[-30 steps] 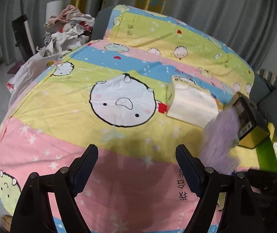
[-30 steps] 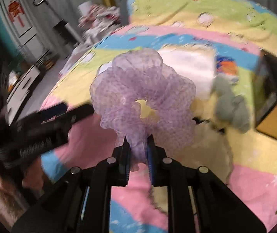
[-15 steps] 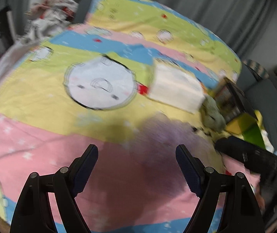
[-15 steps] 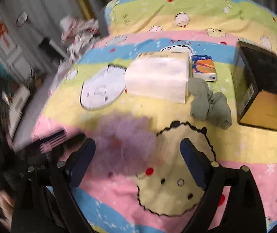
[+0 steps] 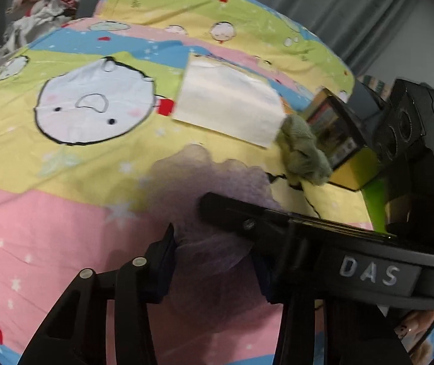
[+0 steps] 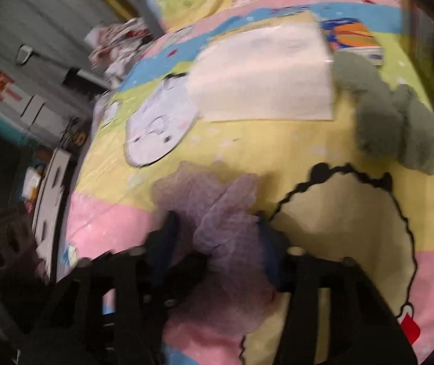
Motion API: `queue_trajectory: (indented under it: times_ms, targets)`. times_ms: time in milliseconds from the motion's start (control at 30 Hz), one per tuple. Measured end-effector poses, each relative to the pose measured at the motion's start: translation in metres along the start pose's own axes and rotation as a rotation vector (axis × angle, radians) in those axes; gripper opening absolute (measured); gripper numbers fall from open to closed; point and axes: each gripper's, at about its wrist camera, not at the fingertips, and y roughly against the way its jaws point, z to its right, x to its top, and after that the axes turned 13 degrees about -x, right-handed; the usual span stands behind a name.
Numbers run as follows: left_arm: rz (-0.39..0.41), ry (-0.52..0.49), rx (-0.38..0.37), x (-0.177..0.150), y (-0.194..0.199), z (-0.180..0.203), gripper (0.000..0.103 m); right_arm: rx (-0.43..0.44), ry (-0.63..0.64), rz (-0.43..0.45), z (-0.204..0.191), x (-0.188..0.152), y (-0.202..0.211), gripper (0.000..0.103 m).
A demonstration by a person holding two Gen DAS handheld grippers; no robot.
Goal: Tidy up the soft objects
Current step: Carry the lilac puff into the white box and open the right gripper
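A sheer purple scrunchie (image 5: 204, 182) (image 6: 226, 203) lies bunched on the pink and yellow cartoon bedsheet (image 5: 65, 167). My left gripper (image 5: 214, 255) is closing and both its pads press into the near folds of the fabric. My right gripper (image 6: 217, 231) reaches in from the right, and one of its fingers (image 5: 232, 213) crosses over the scrunchie. Its jaws are closing with the scrunchie between them; its far pad touches the fabric, and the near side is too blurred to show contact. A grey-green soft cloth (image 5: 302, 149) (image 6: 393, 124) lies crumpled further back.
A white tissue pack (image 5: 229, 109) (image 6: 262, 82) lies behind the scrunchie, with a small blue and orange pack (image 6: 353, 39) beyond it. A black and yellow box (image 5: 338, 133) stands at the right. A pile of clothes (image 5: 43, 3) sits past the bed's far left corner.
The right gripper let go of the scrunchie, which dropped onto the sheet. Both grippers have come down around it and narrowed from wide open.
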Motion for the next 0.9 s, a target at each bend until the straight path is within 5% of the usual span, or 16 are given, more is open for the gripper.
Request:
queue_trajectory:
  times_ms: [200,367,667,900]
  targets:
    - [0.047,-0.097,-0.006,0.004,0.009,0.033,0.044,0.041,-0.028,0.044,0.008,0.002,0.023,0.037]
    - [0.114,-0.233,-0.055,0.016,0.01,0.087,0.044,0.039,-0.08,0.185,0.034,0.004,0.077,0.037]
    - [0.135,-0.466,-0.212,0.034,-0.033,0.203,0.044,-0.011,-0.293,0.451,0.13,-0.008,0.173,0.038]
    - [0.048,-0.514,-0.392,0.039,-0.086,0.269,0.044,-0.088,-0.49,0.589,0.203,-0.03,0.221,0.038]
